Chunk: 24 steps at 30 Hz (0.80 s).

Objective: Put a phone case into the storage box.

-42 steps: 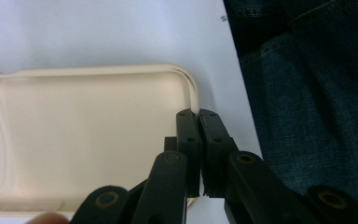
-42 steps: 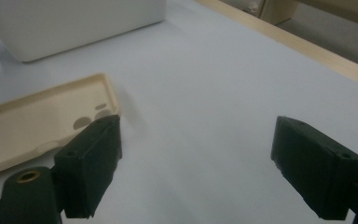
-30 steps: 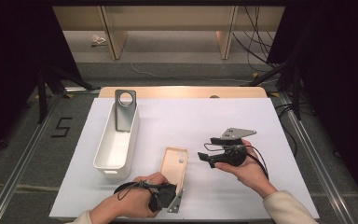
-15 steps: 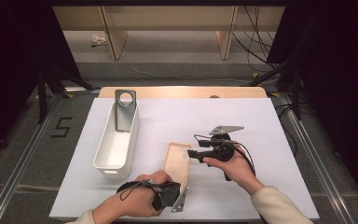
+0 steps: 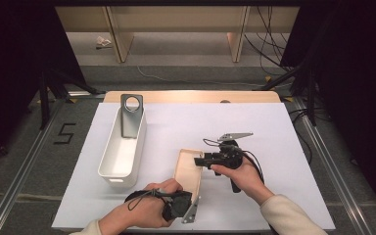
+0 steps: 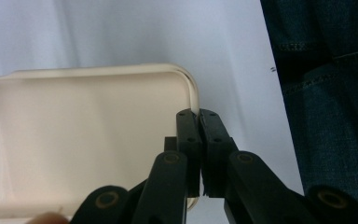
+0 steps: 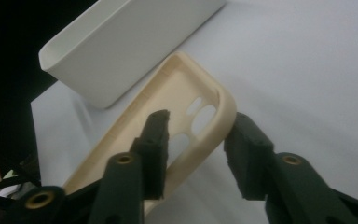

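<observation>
**2 grippers on phone case**

Your left gripper (image 6: 199,154) is clamped on the cream phone case's (image 5: 188,169) near edge. Your right gripper (image 7: 193,147) straddles its far rim, jaws just closing, pads not pressing yet. Case lies near-centre on the white table (image 5: 274,127), right of the white bin (image 5: 122,152).

Both grippers, the left gripper (image 5: 188,203) and the right gripper (image 5: 199,160), are black with brass-coloured pivot screws, trailing black cables, and the person wears cream sleeves.
</observation>
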### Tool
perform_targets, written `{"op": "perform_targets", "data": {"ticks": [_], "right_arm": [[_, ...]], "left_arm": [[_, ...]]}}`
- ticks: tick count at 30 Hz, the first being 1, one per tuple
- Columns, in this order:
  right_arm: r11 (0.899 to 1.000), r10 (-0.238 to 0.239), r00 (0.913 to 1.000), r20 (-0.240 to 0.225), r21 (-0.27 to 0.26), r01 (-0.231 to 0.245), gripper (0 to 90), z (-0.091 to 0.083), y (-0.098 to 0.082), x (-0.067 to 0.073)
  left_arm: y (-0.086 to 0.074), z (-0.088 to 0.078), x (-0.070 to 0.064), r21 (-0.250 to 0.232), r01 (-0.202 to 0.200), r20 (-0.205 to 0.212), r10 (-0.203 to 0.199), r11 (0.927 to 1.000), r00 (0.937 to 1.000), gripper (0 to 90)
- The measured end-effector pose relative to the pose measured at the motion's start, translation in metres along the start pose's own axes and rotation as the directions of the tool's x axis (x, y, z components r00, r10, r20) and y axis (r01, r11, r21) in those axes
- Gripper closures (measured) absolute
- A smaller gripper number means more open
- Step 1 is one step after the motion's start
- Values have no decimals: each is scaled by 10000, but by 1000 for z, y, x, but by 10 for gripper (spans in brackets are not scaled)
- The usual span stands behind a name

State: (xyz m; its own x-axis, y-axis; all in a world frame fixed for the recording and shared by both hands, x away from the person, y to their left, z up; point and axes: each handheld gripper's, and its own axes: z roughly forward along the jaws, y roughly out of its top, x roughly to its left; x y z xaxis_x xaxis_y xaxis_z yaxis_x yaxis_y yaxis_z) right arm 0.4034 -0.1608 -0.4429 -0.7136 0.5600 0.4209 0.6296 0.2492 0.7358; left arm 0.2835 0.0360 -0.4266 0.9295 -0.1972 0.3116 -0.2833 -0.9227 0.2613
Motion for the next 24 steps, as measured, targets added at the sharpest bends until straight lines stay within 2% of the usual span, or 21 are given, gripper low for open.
{"op": "perform_targets", "data": {"ticks": [2,9,17,21,22,23,24], "right_arm": [[9999,136,9998,-128,-98,-137,657,-2,1,0],[9964,320,9986,-423,-776,-352,762,-10,7,5],[9881,380,9966,-733,-1463,-485,812,-19,14,14],[9827,296,9963,-804,-1799,-437,823,-24,17,18],[9826,221,9973,-702,-1823,-346,823,-26,18,19],[9831,-34,9991,-417,-1831,-43,823,-27,19,19],[9820,-36,9994,-331,-1889,-27,823,-28,19,18]], "left_arm": [[0,0,1,55,-104,-80,105,9999,9999,875],[-2,2,4,124,22,-356,-18,9999,9994,874],[-5,1,8,46,374,-753,-370,9993,9965,872],[-7,-2,12,-220,668,-999,-686,9975,9926,853],[-8,-4,13,-378,789,-1054,-825,9962,9910,829],[-9,-6,14,-597,934,-1128,-997,9938,9886,804],[-11,-8,14,-880,1196,-1202,-1297,9889,9842,775]]}}
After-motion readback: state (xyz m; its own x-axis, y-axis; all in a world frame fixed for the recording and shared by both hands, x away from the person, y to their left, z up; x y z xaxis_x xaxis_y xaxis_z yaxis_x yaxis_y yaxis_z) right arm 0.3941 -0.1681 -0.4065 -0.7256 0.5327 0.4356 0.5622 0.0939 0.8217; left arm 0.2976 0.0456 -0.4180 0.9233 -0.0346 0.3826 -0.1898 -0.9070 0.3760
